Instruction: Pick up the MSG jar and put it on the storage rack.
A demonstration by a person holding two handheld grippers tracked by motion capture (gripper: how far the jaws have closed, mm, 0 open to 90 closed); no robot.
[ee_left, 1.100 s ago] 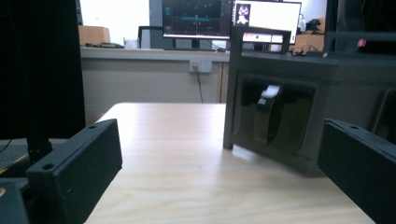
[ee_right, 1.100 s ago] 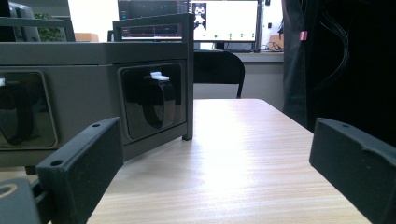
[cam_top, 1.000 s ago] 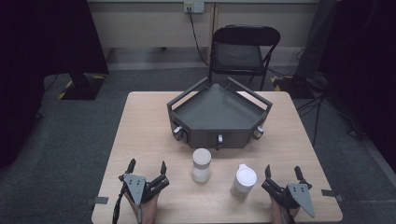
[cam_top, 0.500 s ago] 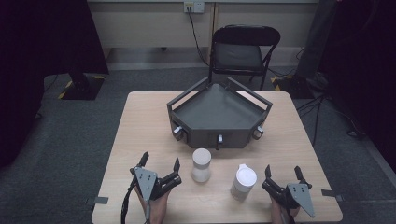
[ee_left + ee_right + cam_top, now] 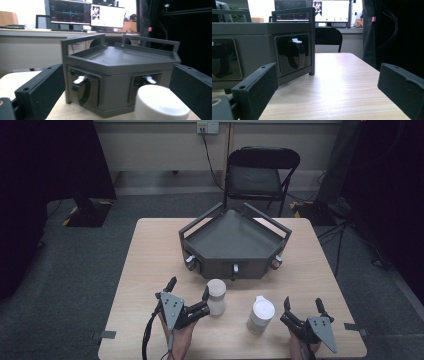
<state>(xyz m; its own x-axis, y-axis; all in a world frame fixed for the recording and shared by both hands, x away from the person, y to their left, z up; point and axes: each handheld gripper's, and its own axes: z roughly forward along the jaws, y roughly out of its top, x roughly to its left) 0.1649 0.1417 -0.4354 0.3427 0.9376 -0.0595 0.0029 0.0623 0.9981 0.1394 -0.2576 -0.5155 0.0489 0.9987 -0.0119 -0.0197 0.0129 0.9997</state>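
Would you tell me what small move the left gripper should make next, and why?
Probably ease the left gripper a little right and forward: its jaws stand open, but the white jar sits off toward its right jaw, not yet centred between them.

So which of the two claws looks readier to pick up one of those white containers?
The left gripper, probably. Its open jaws already flank the white jar, which sits just ahead between them in the left gripper view. The right gripper is open too, but the lidded cup stands off to its left, outside its jaws.
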